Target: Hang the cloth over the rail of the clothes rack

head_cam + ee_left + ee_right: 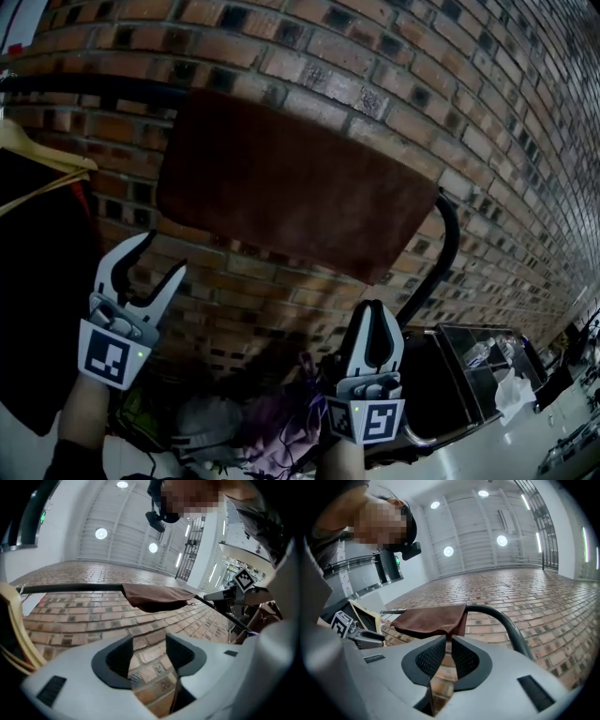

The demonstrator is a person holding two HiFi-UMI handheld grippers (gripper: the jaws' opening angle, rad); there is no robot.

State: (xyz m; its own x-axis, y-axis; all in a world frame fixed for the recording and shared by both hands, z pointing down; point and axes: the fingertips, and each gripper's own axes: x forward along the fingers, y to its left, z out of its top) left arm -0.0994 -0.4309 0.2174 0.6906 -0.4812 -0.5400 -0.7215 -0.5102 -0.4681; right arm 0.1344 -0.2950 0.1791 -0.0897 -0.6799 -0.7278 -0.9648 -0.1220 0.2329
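Observation:
A brown cloth (291, 187) hangs draped over the black rail (448, 225) of the clothes rack, in front of a brick wall. My left gripper (161, 253) is below the cloth's lower left corner, open wide, with nothing between its fingers. My right gripper (372, 307) is under the cloth's lower right corner, its jaws only a narrow slit apart and empty. In the left gripper view the cloth (157, 597) lies on the rail (70, 588) above the open jaws (149, 641). The right gripper view has the cloth (429, 619) just above its jaws (448, 641), by the rail's bend (501, 620).
A wooden hanger (37, 155) with a dark garment (37, 281) hangs on the rail at the left. A heap of clothes (272, 422) lies on the floor below. A metal and glass cart (469, 366) stands at the lower right. The brick wall (309, 56) is right behind the rack.

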